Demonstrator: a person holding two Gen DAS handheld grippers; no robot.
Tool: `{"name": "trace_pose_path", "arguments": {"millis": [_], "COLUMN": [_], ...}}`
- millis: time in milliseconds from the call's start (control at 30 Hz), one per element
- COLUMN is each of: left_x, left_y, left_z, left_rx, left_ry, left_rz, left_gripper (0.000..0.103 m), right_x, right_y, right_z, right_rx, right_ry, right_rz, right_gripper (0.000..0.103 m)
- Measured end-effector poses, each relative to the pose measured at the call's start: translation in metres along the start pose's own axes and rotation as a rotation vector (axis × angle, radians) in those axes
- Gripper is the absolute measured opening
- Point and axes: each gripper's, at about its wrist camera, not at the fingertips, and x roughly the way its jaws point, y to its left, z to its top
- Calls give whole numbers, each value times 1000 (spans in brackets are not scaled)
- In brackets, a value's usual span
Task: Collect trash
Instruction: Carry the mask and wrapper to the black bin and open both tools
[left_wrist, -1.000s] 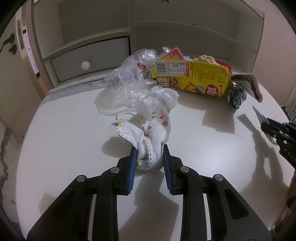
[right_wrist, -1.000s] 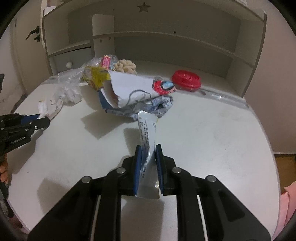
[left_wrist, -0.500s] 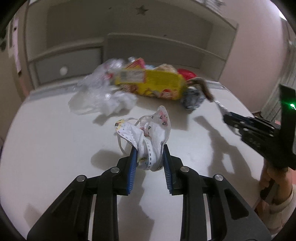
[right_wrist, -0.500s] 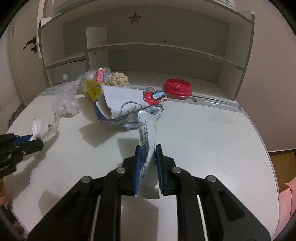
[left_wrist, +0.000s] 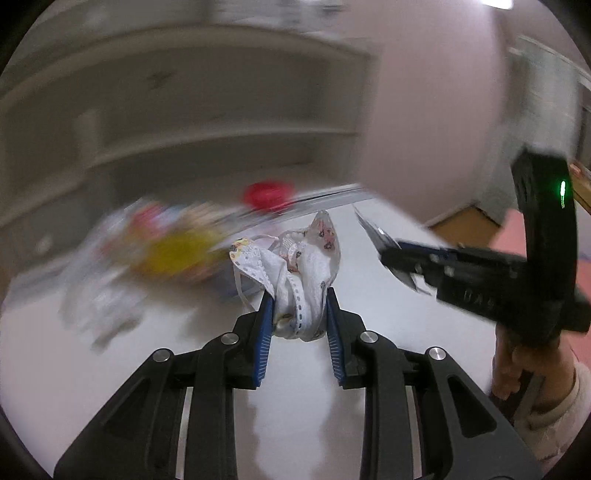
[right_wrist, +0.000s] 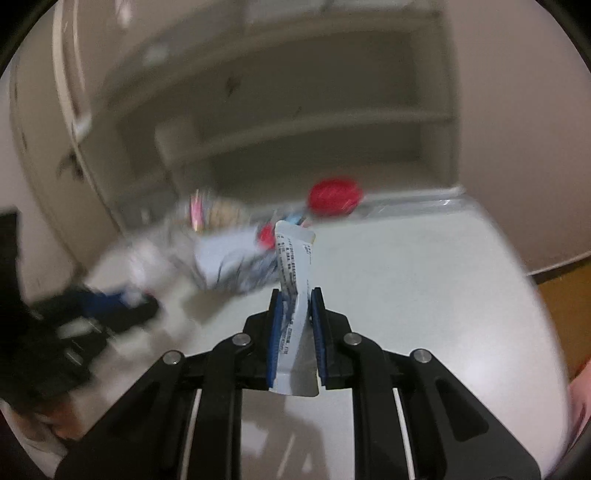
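In the left wrist view my left gripper (left_wrist: 300, 308) is shut on a crumpled white face mask (left_wrist: 299, 266) with small printed figures, held above the white desk (left_wrist: 166, 354). My right gripper (right_wrist: 295, 306) is shut on a flat white wrapper (right_wrist: 291, 266) with printed text that sticks up between the blue pads. The right gripper also shows at the right of the left wrist view (left_wrist: 402, 262), with the wrapper's tip poking out. More trash lies blurred on the desk: a yellow snack bag (left_wrist: 173, 254), clear plastic (left_wrist: 99, 295) and a printed bag (right_wrist: 229, 258).
A red lid (right_wrist: 334, 195) sits at the back of the desk under the white shelf unit (right_wrist: 295, 122). A pink wall (left_wrist: 428, 110) rises on the right. A hand and pale sleeve (left_wrist: 546, 373) hold the right gripper. Wooden floor (right_wrist: 565, 306) shows past the desk's right edge.
Both grippers have lifted off the desk with their loads and swung to the right; the trash pile has slid left in both views and the pictures are blurred by motion.
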Motion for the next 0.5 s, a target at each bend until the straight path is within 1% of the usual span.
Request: {"name": "trace_pose_path", "arguments": {"millis": [33,67,133,233,300,333,367,400,433,467,500], "left_x": [5,10,20,35,47,56,64,76,87,104,122], "left_y": [-19,-40,-86,-167,-217,-247,-264,-285,-299,-312,-323], "left_z": [8,13,21,15,-3,-19,-31,-49,-64,-83,-101], "left_rx": [30,58,129,270,359,407,435,468,489,511,530], "left_ry": [-3,-3,6,44,110,167,207,265,313,378,439], "left_rz": [-51,-101,-210,-361,-464,-525,-556,-588,-606,-617,-612], "left_gripper": [26,26,26,26,26,26,26,26,26,26,26], "right_x": [-16,-41,-87,-153,-186,-201,-207,-210,-209,-202,-191], "right_y": [-9,-22,-50,-100,-137,-161,-177,-199,-215,-236,-250], "right_z": [2,3,-4,-35,-65,-88,-103,-127,-144,-173,-196], "right_rx": [11,32,81,179,263,314,353,419,466,534,583], "right_ry": [-20,-49,-99,-152,-148,-118,-91,-41,-7,58,120], "right_rz": [-6,-11,-35,-142,-218,-284,-322,-347,-344,-337,-333], "right_gripper": [16,16,16,16,16,16,16,16,16,16,16]}}
